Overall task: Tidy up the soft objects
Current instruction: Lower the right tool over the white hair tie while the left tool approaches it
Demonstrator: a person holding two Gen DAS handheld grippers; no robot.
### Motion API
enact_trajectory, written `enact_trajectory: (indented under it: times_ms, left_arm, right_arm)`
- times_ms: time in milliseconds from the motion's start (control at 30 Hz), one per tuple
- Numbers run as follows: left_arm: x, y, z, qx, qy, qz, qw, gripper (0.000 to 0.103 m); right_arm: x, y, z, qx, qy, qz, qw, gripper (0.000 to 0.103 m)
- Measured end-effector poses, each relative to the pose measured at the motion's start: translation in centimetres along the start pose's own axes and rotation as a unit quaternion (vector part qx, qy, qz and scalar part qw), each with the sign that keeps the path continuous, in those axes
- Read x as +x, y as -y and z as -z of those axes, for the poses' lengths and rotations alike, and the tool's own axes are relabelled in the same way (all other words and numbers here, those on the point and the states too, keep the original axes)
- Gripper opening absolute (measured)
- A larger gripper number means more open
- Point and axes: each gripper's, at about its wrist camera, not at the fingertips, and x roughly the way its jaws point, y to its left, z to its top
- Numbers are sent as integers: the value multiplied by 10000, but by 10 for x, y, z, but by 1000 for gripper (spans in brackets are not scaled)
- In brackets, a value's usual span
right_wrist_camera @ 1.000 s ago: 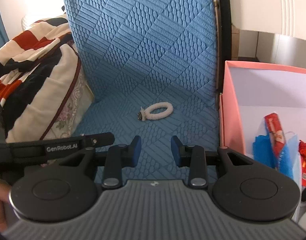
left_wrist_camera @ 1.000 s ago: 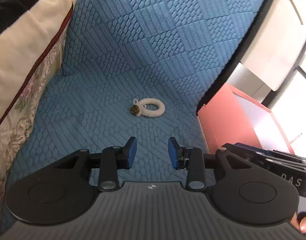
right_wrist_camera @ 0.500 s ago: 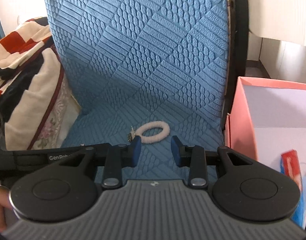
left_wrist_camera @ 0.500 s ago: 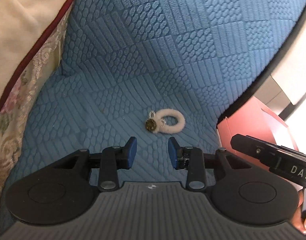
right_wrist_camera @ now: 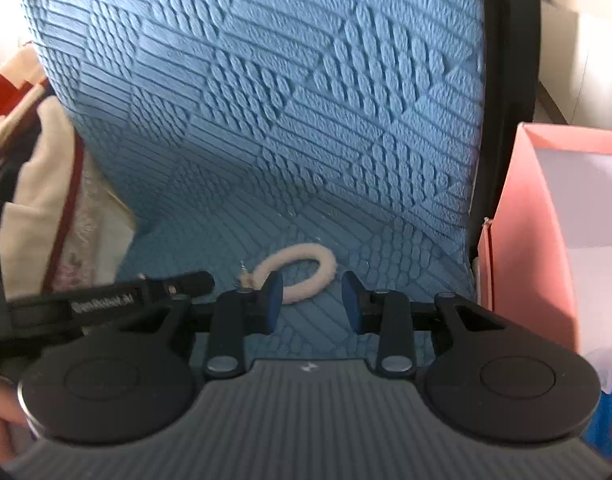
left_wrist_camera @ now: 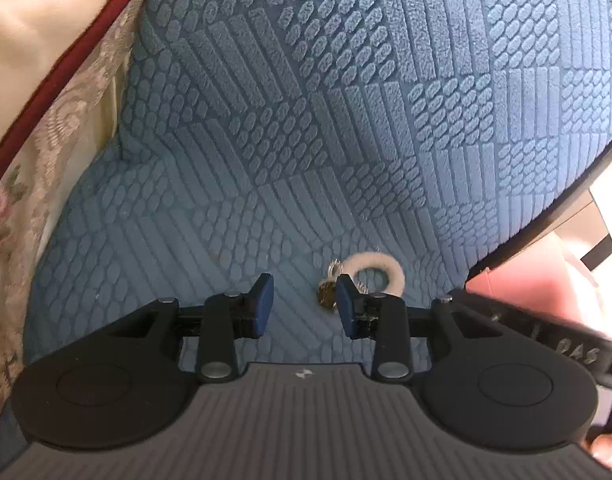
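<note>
On blue seat (right_wrist_camera: 306,200): fuzzy hair tie (right_wrist_camera: 302,276) (untouched) | both jaws parted, nothing gripped

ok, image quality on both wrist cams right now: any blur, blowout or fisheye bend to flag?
Left wrist: the cushion at left and the right gripper at the right edge are smeared; the window side at far right is blown out; the hair tie is sharp. Right wrist: the left gripper is blurred, its lettering unreadable; the wall at top right is washed out; the seat cover texture bows with the lens.

Two wrist views, angled down, close over blue sofa cushion (left_wrist_camera: 345,120); shared: fuzzy ring (right_wrist_camera: 306,268)
</note>
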Motion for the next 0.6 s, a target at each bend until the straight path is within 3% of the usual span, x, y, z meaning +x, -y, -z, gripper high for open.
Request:
enact_trajectory:
  times_ms: [600]
  left_arm:
    - [38,10,-28,-19,-233,362,9991,38]
  right_arm:
    - [48,3,-15,-203,-350,158,9991,36]
